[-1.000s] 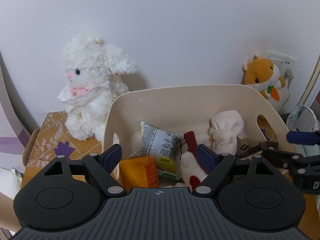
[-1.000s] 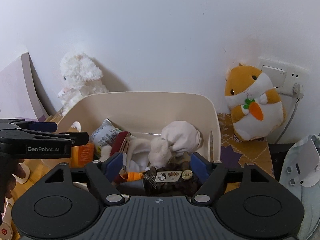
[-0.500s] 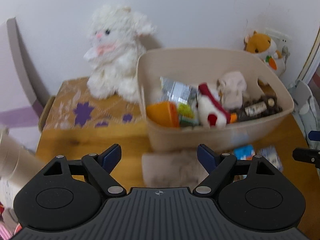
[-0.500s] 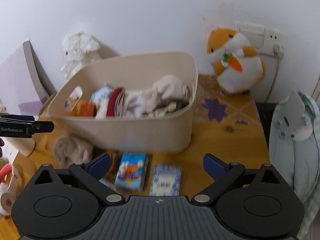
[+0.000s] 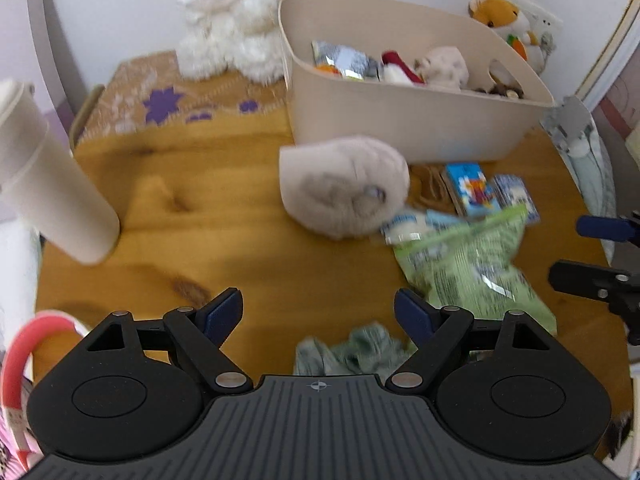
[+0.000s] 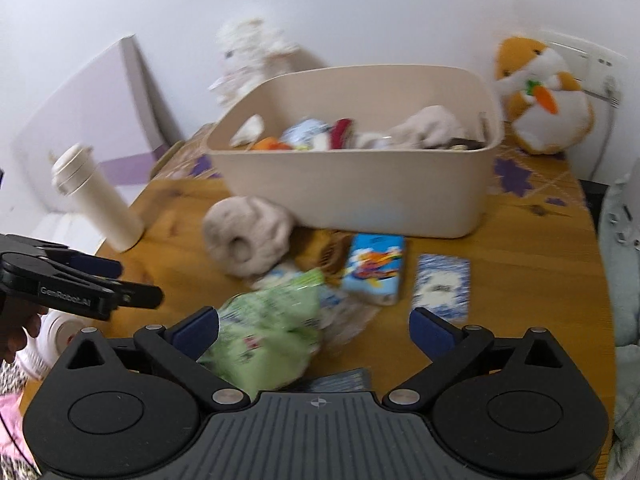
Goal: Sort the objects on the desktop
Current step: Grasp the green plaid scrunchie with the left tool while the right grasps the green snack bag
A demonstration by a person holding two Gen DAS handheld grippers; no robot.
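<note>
A beige bin (image 5: pixel 400 132) (image 6: pixel 360 192) holding snack packets and small plush toys stands at the back of the wooden table. In front of it lie a fluffy beige plush (image 5: pixel 344 188) (image 6: pixel 248 236), a green snack bag (image 5: pixel 468 264) (image 6: pixel 272 328), a blue cartoon box (image 5: pixel 470 188) (image 6: pixel 374 268) and a blue-white pack (image 5: pixel 516 196) (image 6: pixel 440 284). My left gripper (image 5: pixel 318 306) (image 6: pixel 120 282) hangs open over bare wood and a green-grey cloth (image 5: pixel 352 352). My right gripper (image 6: pixel 314 320) (image 5: pixel 592 252) stands wide open above the green bag, not touching it.
A white bottle (image 5: pixel 52 200) (image 6: pixel 100 196) stands at the table's left. Behind, a white rabbit plush (image 5: pixel 236 20) and an orange hamster plush (image 6: pixel 540 96) sit against the wall. Pink headphones (image 5: pixel 28 344) lie at the near left; pale clothing (image 6: pixel 624 260) hangs off the right edge.
Both grippers pulled back from over the bin and tilted down, so the table in front now shows. The right gripper's jaws spread wider.
</note>
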